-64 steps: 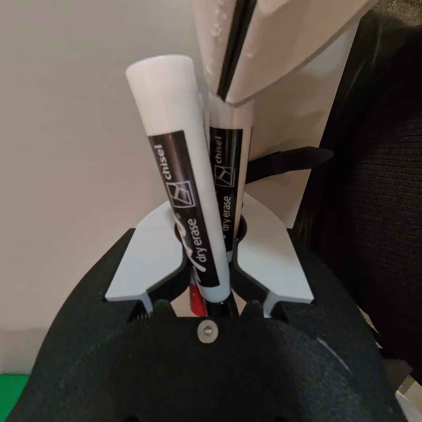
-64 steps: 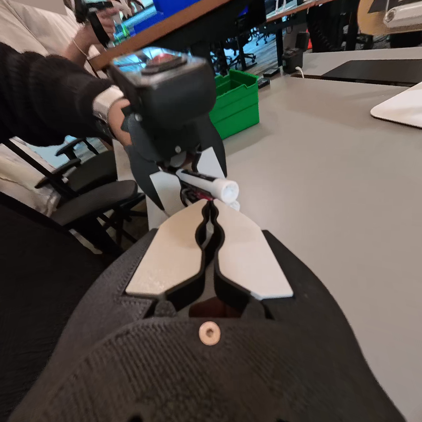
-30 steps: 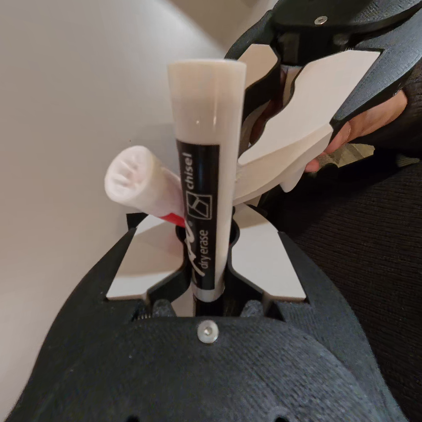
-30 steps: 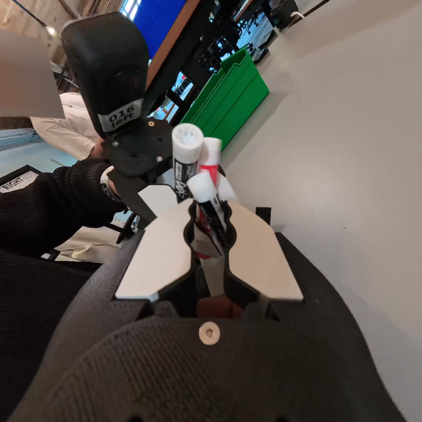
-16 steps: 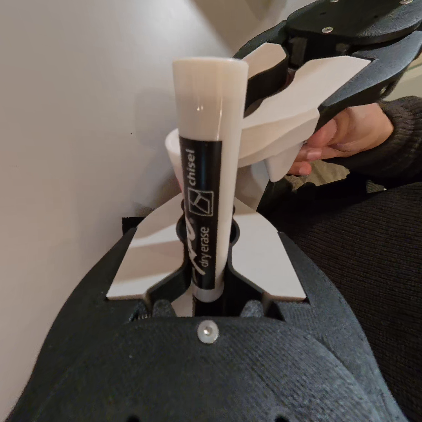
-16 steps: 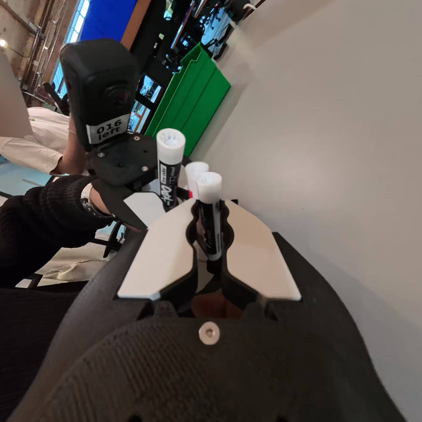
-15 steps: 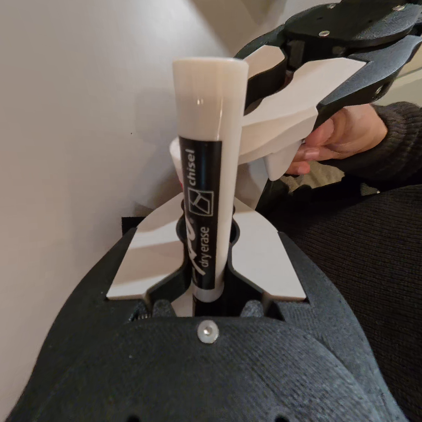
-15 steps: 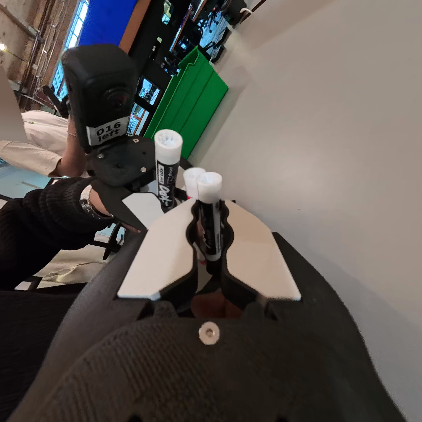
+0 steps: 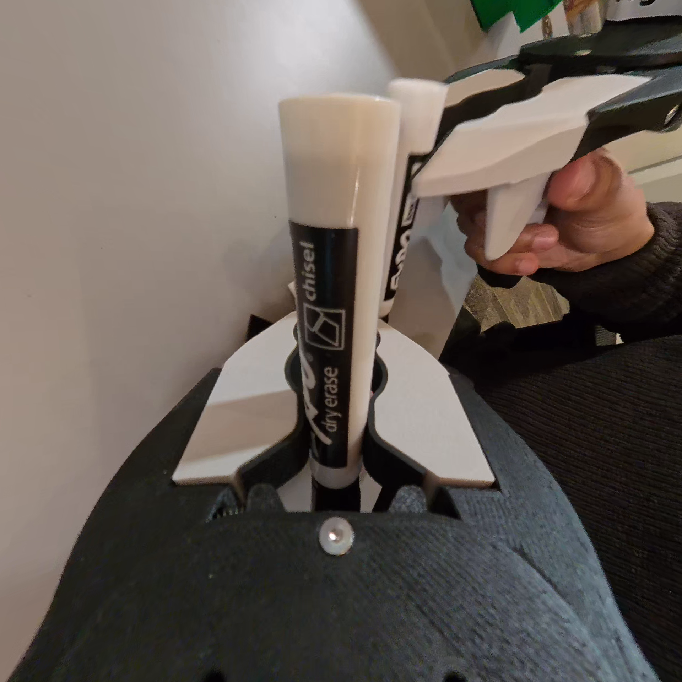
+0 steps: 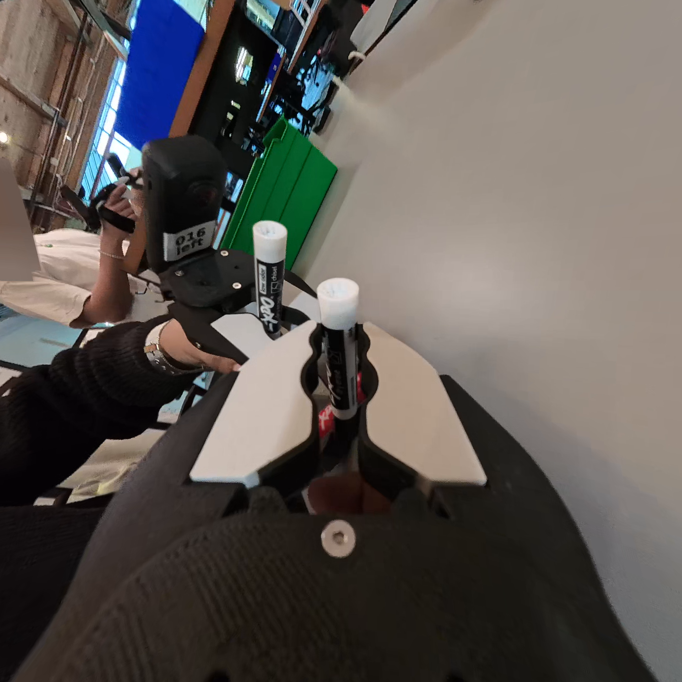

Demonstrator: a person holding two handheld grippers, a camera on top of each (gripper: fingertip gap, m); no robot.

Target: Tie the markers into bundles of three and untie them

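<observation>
My left gripper (image 9: 337, 324) is shut on a white marker with a black label (image 9: 324, 221), held upright above the table. My right gripper (image 10: 339, 326) is shut on a second black-labelled marker (image 10: 337, 354). A red-labelled marker (image 10: 326, 420) shows low between the jaws behind it; I cannot tell if it is gripped. In the left wrist view the right gripper (image 9: 439, 121) holds its marker (image 9: 409, 147) just right of and behind mine. In the right wrist view the left gripper (image 10: 265, 324) holds its marker (image 10: 269, 280) to the left, apart. A black strap end (image 10: 300, 286) pokes out beside it.
The pale grey table (image 10: 516, 258) fills the right side. A green bin (image 10: 284, 192) stands at its far edge. A person's hand and dark sleeve (image 9: 553, 228) hold the right gripper. Another person with grippers (image 10: 110, 210) is in the background. Spacing between my two grippers at the tips: around 6 cm.
The right gripper has moved up and to the right, taking its marker apart from the left one. The red marker that splayed out beside the left marker no longer shows in the left wrist view.
</observation>
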